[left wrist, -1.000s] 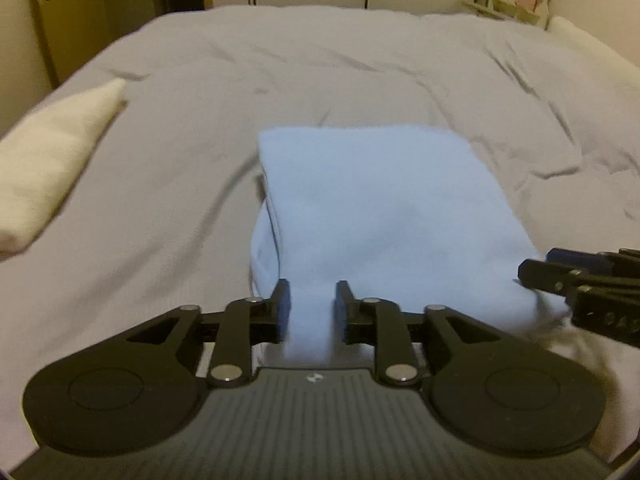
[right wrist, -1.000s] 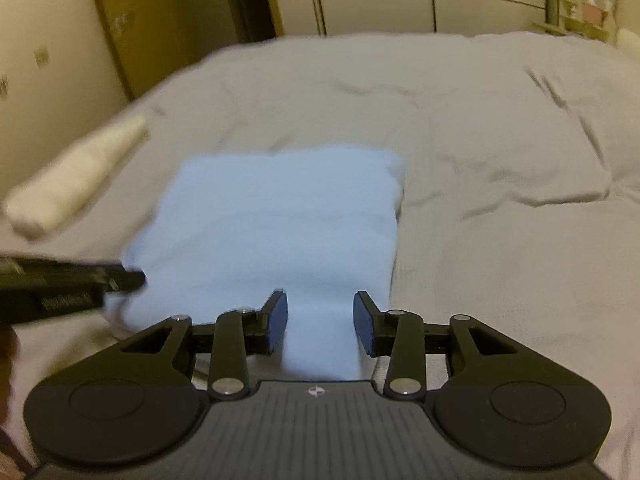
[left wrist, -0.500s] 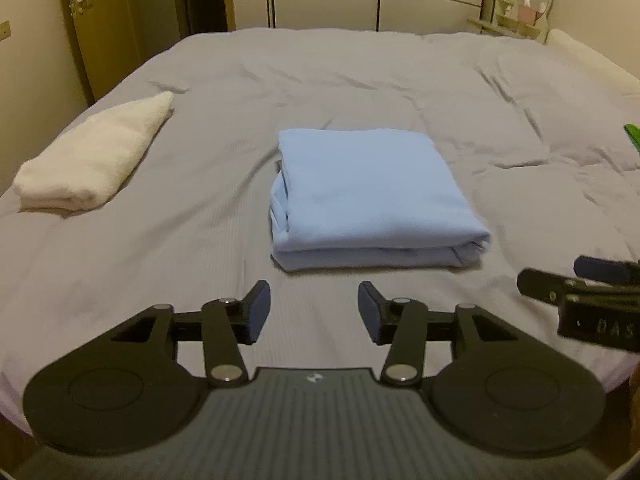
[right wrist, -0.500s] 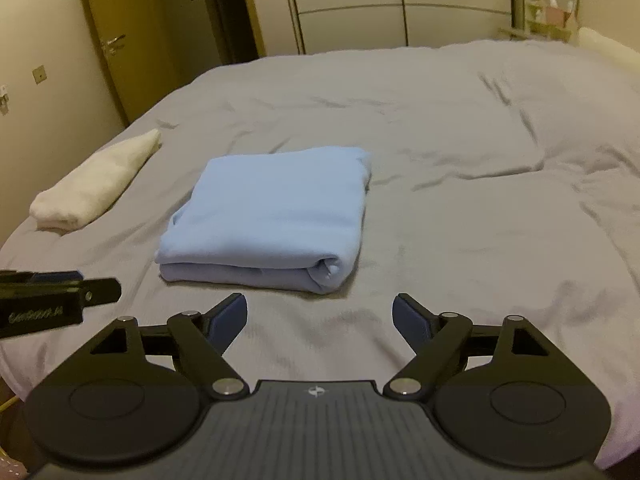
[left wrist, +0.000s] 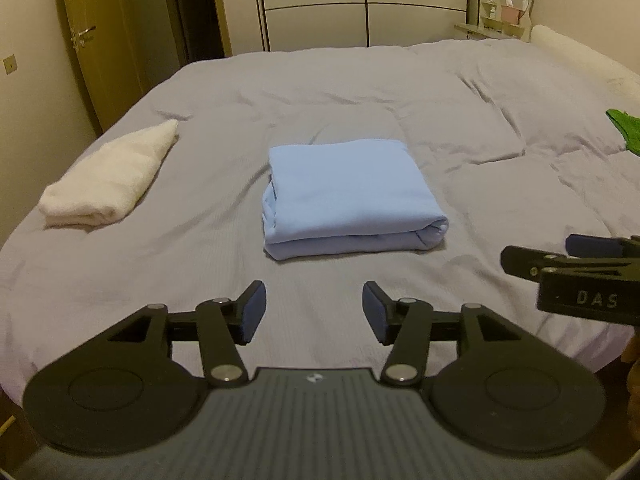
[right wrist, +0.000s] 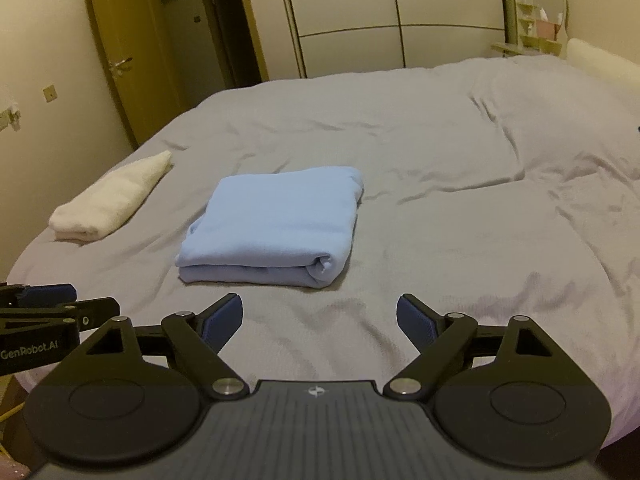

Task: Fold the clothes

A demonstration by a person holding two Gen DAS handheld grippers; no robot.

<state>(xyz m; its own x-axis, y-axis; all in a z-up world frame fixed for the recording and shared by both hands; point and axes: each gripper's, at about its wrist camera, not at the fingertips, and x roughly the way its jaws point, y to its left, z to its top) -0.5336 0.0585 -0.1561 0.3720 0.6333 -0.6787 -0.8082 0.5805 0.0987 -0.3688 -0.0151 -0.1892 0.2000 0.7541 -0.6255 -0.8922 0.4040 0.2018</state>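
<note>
A light blue garment [left wrist: 348,196] [right wrist: 276,220] lies folded into a thick rectangle in the middle of the grey bed [left wrist: 480,152] [right wrist: 460,220]. My left gripper [left wrist: 314,304] hovers short of its near edge, jaws opening, nothing between them. My right gripper [right wrist: 320,314] hangs over the bed to the right of the garment's near corner, jaws wide and still opening, also with nothing in them. Each gripper's fingers show at the edge of the other's view: the right one's fingers [left wrist: 532,266] and the left one's fingers [right wrist: 80,310].
A folded white towel [left wrist: 108,180] [right wrist: 108,200] lies near the bed's left edge. A green cloth [left wrist: 626,128] sits at the far right. Beyond the bed stand a wardrobe [left wrist: 360,4] and a wooden door [left wrist: 96,40]. A white pillow [right wrist: 600,64] lies at the far right.
Both grippers have let go of the blue garment's near edge, opened, and pulled back and up. The garment now lies folded and untouched.
</note>
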